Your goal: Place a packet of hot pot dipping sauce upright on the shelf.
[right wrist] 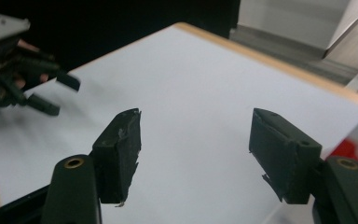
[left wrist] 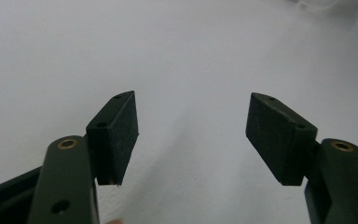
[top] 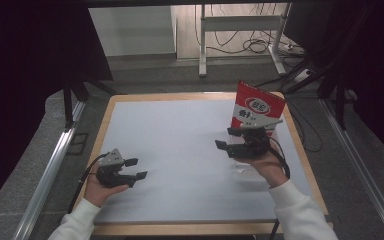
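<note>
A red and white snack bag (top: 256, 106) stands upright at the far right of the white mat (top: 180, 140); a blurred red part of the bag (right wrist: 352, 148) also shows at the right edge of the right gripper view. My right gripper (top: 226, 138) hovers open just in front of the bag, its jaws pointing left with nothing between them (right wrist: 196, 154). My left gripper (top: 136, 168) is held low near the front left of the mat, open and empty (left wrist: 193, 135), jaws pointing right. The right gripper view also catches the left gripper (right wrist: 28, 88) farther off.
A clear plastic item (top: 242, 172) lies on the mat under the right hand. The wooden table edge (top: 300, 150) frames the mat. Beyond the table are a metal stand (top: 240, 30) and floor cables (top: 252, 46). Dark curtains hang at both sides.
</note>
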A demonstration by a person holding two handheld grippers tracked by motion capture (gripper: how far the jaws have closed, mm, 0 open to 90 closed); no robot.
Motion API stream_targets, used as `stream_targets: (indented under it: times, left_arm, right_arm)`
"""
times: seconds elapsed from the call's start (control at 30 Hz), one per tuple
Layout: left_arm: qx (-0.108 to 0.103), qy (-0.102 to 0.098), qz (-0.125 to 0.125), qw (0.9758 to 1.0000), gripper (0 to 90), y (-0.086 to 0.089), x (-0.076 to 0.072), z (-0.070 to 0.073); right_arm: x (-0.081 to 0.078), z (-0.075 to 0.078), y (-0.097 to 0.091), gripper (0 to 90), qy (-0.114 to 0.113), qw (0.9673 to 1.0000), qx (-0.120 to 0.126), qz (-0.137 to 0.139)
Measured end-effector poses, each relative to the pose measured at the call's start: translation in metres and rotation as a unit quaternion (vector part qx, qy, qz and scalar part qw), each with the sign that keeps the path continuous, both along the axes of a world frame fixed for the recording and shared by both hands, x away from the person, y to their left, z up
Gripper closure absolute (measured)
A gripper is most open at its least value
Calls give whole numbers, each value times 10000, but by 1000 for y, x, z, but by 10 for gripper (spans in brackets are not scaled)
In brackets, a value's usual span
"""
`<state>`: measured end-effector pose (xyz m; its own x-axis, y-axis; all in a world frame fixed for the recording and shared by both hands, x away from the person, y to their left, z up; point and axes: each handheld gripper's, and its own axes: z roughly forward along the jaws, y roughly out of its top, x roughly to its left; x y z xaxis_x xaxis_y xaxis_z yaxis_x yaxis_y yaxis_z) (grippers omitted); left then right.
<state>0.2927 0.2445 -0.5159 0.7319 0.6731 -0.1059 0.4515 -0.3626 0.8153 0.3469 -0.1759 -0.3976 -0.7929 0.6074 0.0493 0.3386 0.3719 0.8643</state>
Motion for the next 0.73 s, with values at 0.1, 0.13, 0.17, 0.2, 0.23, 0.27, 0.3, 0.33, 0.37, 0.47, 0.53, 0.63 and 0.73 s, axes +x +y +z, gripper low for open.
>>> stream_targets:
  times: [0.1,0.13,0.17,0.2,0.23,0.27,0.3,0.33,0.37,0.47,0.53,0.63,0.73]
  left_arm:
    - [28,21,-9,10000,340,-1,0,0]
    - [34,16,-6,10000,340,-1,0,0]
    - [10,30,10,10000,340,-1,0,-1]
    - [11,29,11,10000,340,-1,-1,0]
    - [9,24,6,10000,340,-1,-1,0]
    - [2,21,4,10000,340,-1,-1,0]
    - [2,21,7,10000,340,-1,-2,0]
    - [4,18,5,10000,340,-1,-2,0]
    - [8,12,0,10000,340,-1,-2,0]
    - [21,5,-8,10000,340,-2,-3,0]
    - [32,-4,-19,10000,340,-2,-3,0]
    - [53,-11,-26,10000,338,-2,-3,0]
    - [70,-15,-27,10000,336,-3,-4,-1]
  right_arm:
    - [-7,-16,6,335,141,9998,-24,142]
    - [-10,-20,8,334,168,9997,-13,185]
    - [-10,-22,9,333,185,9996,6,203]
    - [-11,-24,10,335,190,9996,19,227]
    - [-11,-26,11,335,212,9995,21,235]
    - [-11,-27,12,334,229,9994,-15,243]
    - [-11,-28,13,335,231,9995,-24,222]
    - [-11,-29,13,338,229,9995,-2,214]
    - [-11,-29,14,338,218,9996,25,203]
    - [-12,-30,15,338,210,9996,18,193]
    - [-13,-30,16,335,222,9996,32,188]
    - [-15,-33,19,333,175,9997,-31,187]
    - [-19,-38,25,326,54,9996,-220,193]
